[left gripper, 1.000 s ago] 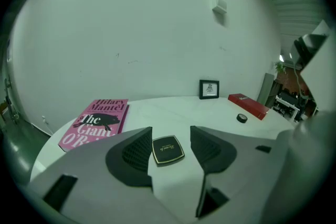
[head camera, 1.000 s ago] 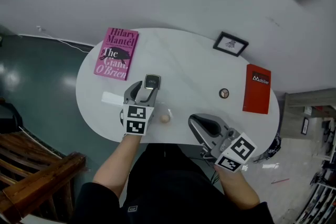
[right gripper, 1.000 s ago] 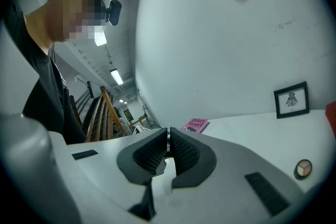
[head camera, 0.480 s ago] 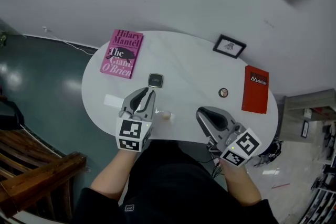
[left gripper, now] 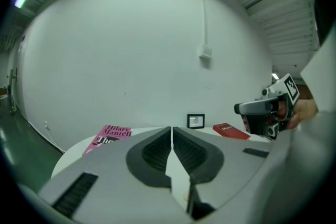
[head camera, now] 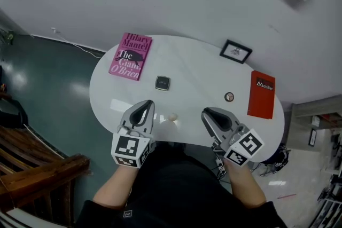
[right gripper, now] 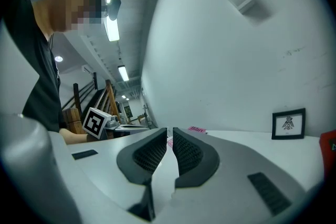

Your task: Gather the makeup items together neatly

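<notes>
On the white oval table (head camera: 197, 75) lie a dark square compact (head camera: 162, 83), a small beige sponge (head camera: 172, 116) near the front edge and a small round pot (head camera: 228, 96) to the right. My left gripper (head camera: 144, 107) (left gripper: 172, 131) hangs over the front edge, just left of the sponge and clear of the compact. Its jaws have just been closing and are shut with nothing between them. My right gripper (head camera: 209, 113) (right gripper: 169, 134) hovers over the front right of the table, also shut and empty.
A pink book (head camera: 131, 56) (left gripper: 110, 134) lies at the back left. A red book (head camera: 262, 94) (left gripper: 231, 131) lies at the right end, and a small black picture frame (head camera: 235, 52) (right gripper: 288, 124) stands by the wall. A wooden bench (head camera: 32, 168) is on the floor at left.
My left gripper stood open around the compact, left it on the table, drew back toward the front edge, rose, and closed empty. The right gripper has barely moved.
</notes>
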`<state>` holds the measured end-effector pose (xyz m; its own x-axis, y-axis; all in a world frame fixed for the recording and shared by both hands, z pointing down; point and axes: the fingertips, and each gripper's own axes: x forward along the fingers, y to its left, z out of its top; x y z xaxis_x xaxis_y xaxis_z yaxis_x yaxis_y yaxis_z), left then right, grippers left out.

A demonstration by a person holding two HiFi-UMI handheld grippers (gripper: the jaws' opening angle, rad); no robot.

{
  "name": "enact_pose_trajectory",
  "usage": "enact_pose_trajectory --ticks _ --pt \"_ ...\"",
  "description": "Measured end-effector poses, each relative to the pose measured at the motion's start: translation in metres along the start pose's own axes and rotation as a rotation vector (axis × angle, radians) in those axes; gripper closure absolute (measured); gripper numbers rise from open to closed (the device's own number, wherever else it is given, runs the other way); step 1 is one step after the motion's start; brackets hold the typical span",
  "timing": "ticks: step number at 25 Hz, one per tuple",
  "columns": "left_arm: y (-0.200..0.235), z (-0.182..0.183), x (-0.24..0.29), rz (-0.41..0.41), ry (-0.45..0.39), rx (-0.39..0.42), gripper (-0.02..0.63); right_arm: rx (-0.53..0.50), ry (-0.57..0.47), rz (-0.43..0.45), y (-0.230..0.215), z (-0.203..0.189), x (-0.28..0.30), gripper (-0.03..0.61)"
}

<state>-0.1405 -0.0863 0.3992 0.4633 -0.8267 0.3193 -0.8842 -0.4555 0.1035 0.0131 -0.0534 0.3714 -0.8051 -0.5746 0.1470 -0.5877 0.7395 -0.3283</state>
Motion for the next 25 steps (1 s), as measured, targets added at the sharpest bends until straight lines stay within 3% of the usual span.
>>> enact_pose_trajectory --ticks 11,13,15,25 --pt "0.011 0.000 -0.006 0.132 -0.038 -0.019 0.595 -0.074 0.101 0.142 0.005 -0.058 0.033 0.537" --pt "0.018 -0.001 -0.002 0.143 -0.045 -0.025 0.595 -0.079 0.129 0.154 0.003 -0.074 0.044 0.511" --pt "0.026 -0.003 0.001 0.146 -0.054 -0.040 0.595 -0.089 0.174 0.148 0.001 -0.093 0.055 0.457" --pt "0.039 -0.031 0.005 0.087 -0.034 -0.072 0.595 -0.176 0.320 0.115 0.006 -0.190 0.095 0.397"
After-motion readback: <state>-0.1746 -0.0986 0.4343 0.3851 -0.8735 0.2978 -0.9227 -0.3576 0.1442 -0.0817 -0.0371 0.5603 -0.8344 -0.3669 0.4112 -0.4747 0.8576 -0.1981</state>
